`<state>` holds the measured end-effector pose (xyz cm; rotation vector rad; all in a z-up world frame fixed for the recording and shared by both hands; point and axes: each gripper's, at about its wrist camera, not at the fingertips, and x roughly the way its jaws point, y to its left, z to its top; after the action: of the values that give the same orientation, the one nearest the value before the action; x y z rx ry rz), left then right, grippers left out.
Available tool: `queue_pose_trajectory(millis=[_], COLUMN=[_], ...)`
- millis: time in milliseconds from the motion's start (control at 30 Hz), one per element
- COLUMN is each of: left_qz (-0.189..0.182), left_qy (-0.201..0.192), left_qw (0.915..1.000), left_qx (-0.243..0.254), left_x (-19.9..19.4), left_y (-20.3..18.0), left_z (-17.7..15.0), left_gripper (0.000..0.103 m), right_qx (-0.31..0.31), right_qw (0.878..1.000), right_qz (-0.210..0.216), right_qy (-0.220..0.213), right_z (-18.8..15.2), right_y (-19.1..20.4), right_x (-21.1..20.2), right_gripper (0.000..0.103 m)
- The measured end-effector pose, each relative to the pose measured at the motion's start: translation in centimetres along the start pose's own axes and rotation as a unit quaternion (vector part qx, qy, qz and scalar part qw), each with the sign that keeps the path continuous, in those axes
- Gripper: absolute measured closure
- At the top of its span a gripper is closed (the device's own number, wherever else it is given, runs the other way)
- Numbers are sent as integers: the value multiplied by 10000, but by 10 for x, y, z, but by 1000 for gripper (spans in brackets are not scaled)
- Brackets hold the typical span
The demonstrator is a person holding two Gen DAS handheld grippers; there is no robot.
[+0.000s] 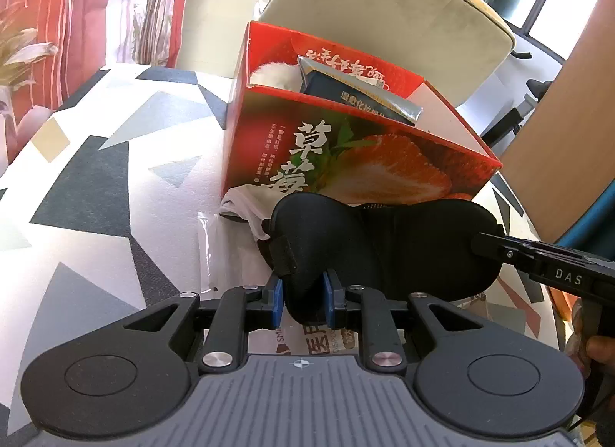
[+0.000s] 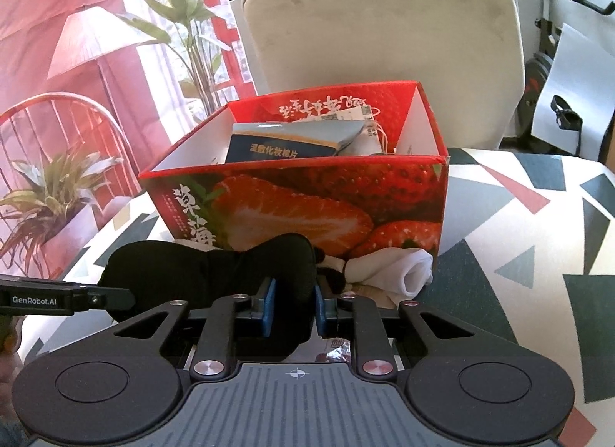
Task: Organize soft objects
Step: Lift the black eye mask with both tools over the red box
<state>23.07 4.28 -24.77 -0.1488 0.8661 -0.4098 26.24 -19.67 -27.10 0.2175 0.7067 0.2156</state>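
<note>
We clamp the black sleep mask (image 1: 369, 239) at both ends, left gripper (image 1: 303, 301) and right gripper (image 2: 294, 304); the strawberry box (image 1: 346, 155) stands just beyond, open-topped.

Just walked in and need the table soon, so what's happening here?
A person is tidying soft things into the strawberry box. Right now both claws are shut on a black sleep mask, the left claw on one end and the right claw on the other, in front of the box. A white cloth lies beside it.
</note>
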Motion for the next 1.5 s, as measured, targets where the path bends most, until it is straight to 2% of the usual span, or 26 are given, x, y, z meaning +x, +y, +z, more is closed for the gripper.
queue_pose_trajectory(millis=[233,400,600,700,767,833,933,1067,1167,1267,1367,1500], left_qz=[-12,-73,-63,48,96,172,235,200,197,244,283,337], left_qy=[-217,-706,-1380,-1766,-1888,-1757,-1361,-608,-194,129,376,564], left_qw=[9995,9966,9878,9796,9752,9762,9833,9926,9951,9966,9969,9949], left_qx=[207,417,720,961,1149,1260,1182,1032,949,770,627,766], left_x=[-15,-44,-71,-71,-62,-41,-1,48,70,86,99,107], left_y=[-6,-14,-24,-36,-45,-49,-49,-41,-37,-33,-27,-28], left_z=[5,22,59,85,104,119,133,139,139,144,148,150], left_gripper=[84,89,90,90,90,90,90,90,90,90,90,90], right_qx=[-249,-620,-1075,-1375,-1554,-1646,-1733,-1688,-1515,-1178,-535,56], right_qw=[9997,9976,9913,9861,9821,9798,9791,9832,9874,9917,9965,9969], right_qz=[-2,198,398,302,169,31,-210,-363,-423,-474,-458,-445], right_qy=[-75,-222,-644,-879,-1055,-1135,-1046,-592,-182,183,440,651], right_z=[4,22,70,99,118,134,146,142,137,134,131,135], right_y=[5,16,24,26,26,23,17,4,-7,-22,-39,-56], right_x=[-9,-23,-41,-39,-33,-20,7,47,72,91,99,107], right_gripper=[84,86,86,86,86,86,87,87,87,87,87,88])
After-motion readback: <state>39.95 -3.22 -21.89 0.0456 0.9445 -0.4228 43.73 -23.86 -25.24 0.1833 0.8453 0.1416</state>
